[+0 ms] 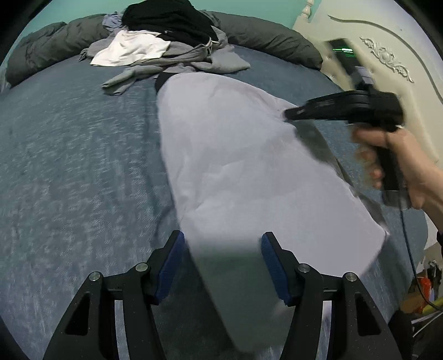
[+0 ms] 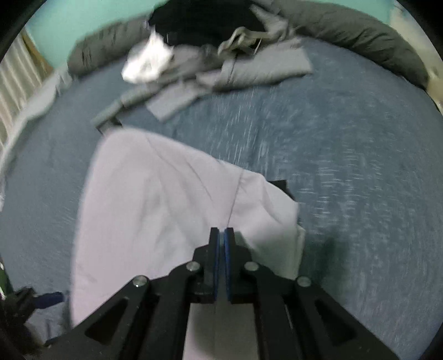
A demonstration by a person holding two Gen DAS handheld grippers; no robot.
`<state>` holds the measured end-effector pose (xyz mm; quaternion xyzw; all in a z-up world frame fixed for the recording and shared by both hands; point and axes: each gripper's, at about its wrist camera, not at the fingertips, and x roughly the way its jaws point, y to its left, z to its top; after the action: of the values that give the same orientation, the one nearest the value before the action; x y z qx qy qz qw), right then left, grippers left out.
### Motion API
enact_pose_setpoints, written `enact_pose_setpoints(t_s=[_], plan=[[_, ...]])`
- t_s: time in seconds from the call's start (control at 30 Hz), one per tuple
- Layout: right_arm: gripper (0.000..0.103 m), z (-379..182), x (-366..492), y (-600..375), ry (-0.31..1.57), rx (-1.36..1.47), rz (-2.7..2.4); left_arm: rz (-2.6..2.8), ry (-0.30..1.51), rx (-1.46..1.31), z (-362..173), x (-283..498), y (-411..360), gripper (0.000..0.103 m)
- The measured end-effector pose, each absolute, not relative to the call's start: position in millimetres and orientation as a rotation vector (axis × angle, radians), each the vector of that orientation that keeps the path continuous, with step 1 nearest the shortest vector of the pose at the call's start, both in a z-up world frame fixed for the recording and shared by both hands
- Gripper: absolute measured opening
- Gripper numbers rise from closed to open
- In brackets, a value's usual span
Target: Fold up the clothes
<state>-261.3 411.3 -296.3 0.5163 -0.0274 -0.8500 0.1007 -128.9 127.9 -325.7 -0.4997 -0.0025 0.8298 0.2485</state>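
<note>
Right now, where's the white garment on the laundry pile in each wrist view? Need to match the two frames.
Left wrist: white garment sits upper left of centre, on the front of the pile, below the black clothing.
Right wrist: white garment sits upper left, blurred, at the left end of the pile.
Shared landmark: the pale lilac garment spread on the blue bedspread, in front of the pile in both views.

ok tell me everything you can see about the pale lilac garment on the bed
The pale lilac garment is soft, lightly creased fabric, spread long and mostly flat on the blue bedspread, apart from the clothes pile behind. A seam line runs through it. A dark piece shows under its far end. The right gripper is shut at its edge, apparently pinching it. The left gripper hovers open over the near end.
</note>
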Motion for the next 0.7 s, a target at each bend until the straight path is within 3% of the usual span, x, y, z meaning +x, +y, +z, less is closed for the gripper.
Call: enact_pose_setpoints(t_s=[0.23, 0.7], plan=[[0.005, -256, -163, 452, -0.220, 1.386, -2.563, 2.210, 0.076, -1.387, -333, -85, 112, 0.063], [0.006, -303, -51, 450, -0.503, 1.385, -2.572, 2.210, 0.176, -1.382, -348, -45, 119, 0.063]])
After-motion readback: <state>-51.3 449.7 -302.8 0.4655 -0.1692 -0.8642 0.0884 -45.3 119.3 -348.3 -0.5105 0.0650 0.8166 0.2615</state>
